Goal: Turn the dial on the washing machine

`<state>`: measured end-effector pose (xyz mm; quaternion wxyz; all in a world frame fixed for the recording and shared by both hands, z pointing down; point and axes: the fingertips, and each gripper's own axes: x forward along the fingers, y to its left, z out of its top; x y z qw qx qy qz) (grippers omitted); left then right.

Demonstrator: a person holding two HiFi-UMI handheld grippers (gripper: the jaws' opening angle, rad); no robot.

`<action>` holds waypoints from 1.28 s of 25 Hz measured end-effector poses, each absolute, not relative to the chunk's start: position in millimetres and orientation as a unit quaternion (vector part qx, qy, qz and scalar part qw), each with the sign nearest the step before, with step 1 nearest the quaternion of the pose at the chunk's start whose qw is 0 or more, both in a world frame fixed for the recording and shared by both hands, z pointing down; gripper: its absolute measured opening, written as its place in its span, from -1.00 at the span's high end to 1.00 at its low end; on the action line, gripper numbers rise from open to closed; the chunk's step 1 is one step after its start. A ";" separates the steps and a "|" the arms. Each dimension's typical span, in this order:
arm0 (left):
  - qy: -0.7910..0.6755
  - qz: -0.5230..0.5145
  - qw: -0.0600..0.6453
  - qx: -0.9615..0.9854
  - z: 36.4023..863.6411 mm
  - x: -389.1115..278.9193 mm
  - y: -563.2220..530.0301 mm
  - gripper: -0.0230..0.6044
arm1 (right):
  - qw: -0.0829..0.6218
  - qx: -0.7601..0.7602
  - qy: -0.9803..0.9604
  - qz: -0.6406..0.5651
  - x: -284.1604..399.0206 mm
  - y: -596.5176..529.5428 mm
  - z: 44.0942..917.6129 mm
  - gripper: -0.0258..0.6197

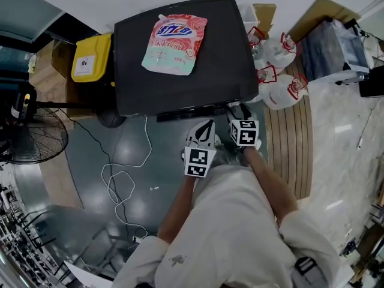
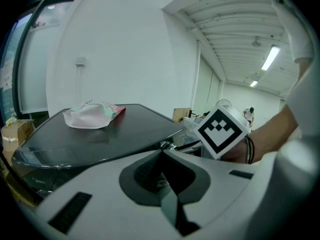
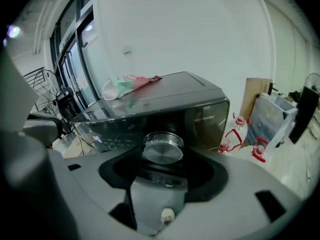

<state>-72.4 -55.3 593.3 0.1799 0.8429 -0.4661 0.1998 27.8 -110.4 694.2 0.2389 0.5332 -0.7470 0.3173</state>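
Only the right gripper view shows the dial (image 3: 162, 148). It is a round, brushed-silver knob on the glossy dark front panel (image 3: 207, 116) of the washing machine (image 1: 135, 71). The right tool (image 3: 162, 160) is clenched on the dial, with a dark pad on either side of it. The print on the panel beside the dial is too small to read.

From the head view the machine's lid overhangs the panel, so the dial is hidden. There the right tool only reaches under the front edge, near the right corner, with its marker cube (image 1: 245, 132) facing up.

The left tool (image 2: 162, 153) has its jaws closed together on nothing. It is held just in front of the machine, beside the right tool and apart from the panel. Its own view looks across the lid and catches the right tool's cube and the hand behind it, but the white body of the tool blocks everything lower down.

A pink and pale green detergent pouch (image 1: 174, 44) lies flat on the lid towards the back, and all three views show it.

Only the head view shows the rest:
- a yellow bin (image 1: 92, 57) against the machine's left side
- a floor fan (image 1: 30, 138), cut off at the left edge
- a white cable (image 1: 127, 179) looping over the floor
- clear jugs with red handles (image 1: 279, 53) to the right, also glimpsed in the right gripper view
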 end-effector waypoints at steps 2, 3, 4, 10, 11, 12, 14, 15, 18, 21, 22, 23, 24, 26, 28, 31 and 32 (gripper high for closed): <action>-0.466 0.200 0.181 0.842 594.1 -72.3 -54.8 0.88 | 0.231 0.532 -0.747 0.326 28.2 -110.4 693.7 0.11; -0.466 0.201 0.181 0.842 594.6 -72.4 -54.3 0.88 | 0.226 0.531 -0.746 0.333 28.4 -110.2 693.5 0.11; -0.466 0.201 0.182 0.842 595.2 -72.5 -53.9 0.88 | 0.220 0.529 -0.746 0.340 28.5 -110.1 693.4 0.11; -0.466 0.201 0.184 0.842 598.0 -71.4 -53.8 0.88 | 0.182 0.519 -0.743 0.381 29.6 -111.0 694.2 0.11; -0.466 0.201 0.185 0.842 597.8 -71.0 -53.6 0.88 | 0.178 0.517 -0.743 0.386 29.7 -111.0 693.9 0.11; -0.466 0.201 0.185 0.842 597.4 -70.9 -53.7 0.88 | 0.175 0.516 -0.742 0.391 29.5 -110.9 693.5 0.11; -0.466 0.199 0.185 0.842 597.0 -71.0 -54.4 0.88 | 0.168 0.513 -0.741 0.400 29.1 -110.8 693.0 0.11; -0.466 0.198 0.185 0.842 596.9 -70.8 -54.7 0.88 | 0.163 0.512 -0.740 0.406 29.1 -110.6 692.9 0.11; -0.466 0.197 0.185 0.842 597.2 -70.0 -54.9 0.88 | 0.149 0.508 -0.737 0.420 29.4 -110.0 692.8 0.11; -0.466 0.197 0.186 0.842 597.7 -69.2 -55.0 0.88 | 0.138 0.504 -0.735 0.431 30.6 -109.8 693.3 0.11; -0.467 0.197 0.187 0.842 597.8 -69.1 -55.3 0.88 | 0.133 0.503 -0.735 0.436 30.8 -109.9 693.3 0.11; -0.467 0.196 0.187 0.842 598.0 -69.1 -55.5 0.88 | 0.129 0.501 -0.734 0.440 31.0 -110.1 693.4 0.11; -0.467 0.196 0.188 0.841 598.3 -69.0 -55.8 0.88 | 0.124 0.500 -0.733 0.444 31.2 -110.3 693.5 0.11; -0.467 0.196 0.189 0.841 598.8 -68.6 -56.6 0.88 | 0.115 0.497 -0.732 0.452 31.7 -110.8 694.0 0.11; -0.467 0.196 0.189 0.841 599.0 -68.1 -57.5 0.88 | 0.108 0.495 -0.730 0.458 32.2 -111.5 694.2 0.11; -0.467 0.197 0.189 0.841 599.4 -67.5 -57.8 0.88 | 0.099 0.492 -0.729 0.466 32.2 -111.6 694.4 0.11; -0.466 0.197 0.190 0.841 599.7 -67.5 -57.8 0.88 | 0.095 0.490 -0.729 0.469 32.0 -111.6 694.8 0.11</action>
